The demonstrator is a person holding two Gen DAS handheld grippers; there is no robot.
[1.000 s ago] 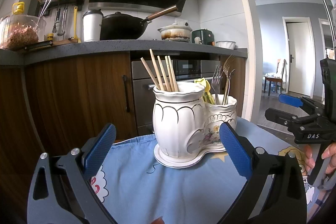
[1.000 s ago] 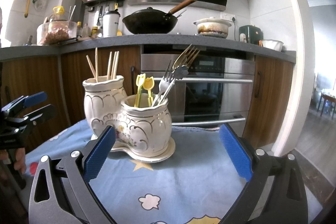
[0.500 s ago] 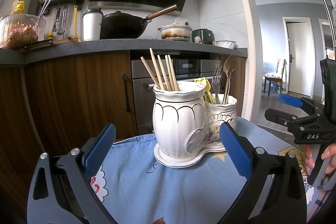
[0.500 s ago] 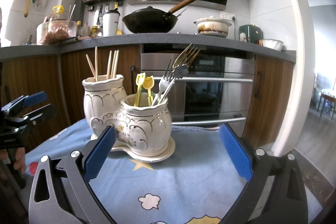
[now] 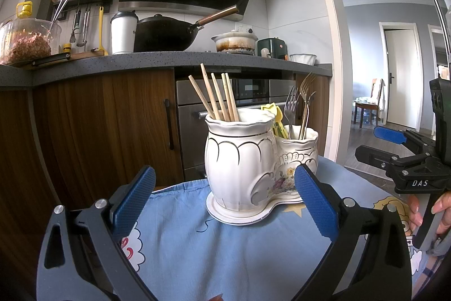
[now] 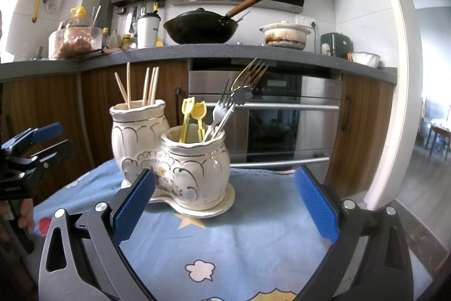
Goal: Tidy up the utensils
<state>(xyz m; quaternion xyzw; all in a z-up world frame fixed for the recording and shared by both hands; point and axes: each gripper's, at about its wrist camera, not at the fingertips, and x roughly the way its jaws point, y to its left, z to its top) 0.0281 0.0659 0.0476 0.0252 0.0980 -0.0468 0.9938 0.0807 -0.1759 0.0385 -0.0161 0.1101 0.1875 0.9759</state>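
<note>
Twin white ceramic holder (image 6: 172, 157) on blue cloth (image 6: 253, 239): taller pot, wooden chopsticks (image 6: 146, 85); shorter pot, yellow picks (image 6: 194, 117) and metal forks (image 6: 239, 92). Right tool (image 6: 224, 208) spread wide, empty. Left tool (image 6: 42, 140) at left edge.

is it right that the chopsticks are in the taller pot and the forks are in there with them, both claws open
Not quite. The forks stand in the shorter pot with the yellow picks, as the right wrist view shows. The chopsticks are in the taller pot, and the left claw and right claw are open.
</note>
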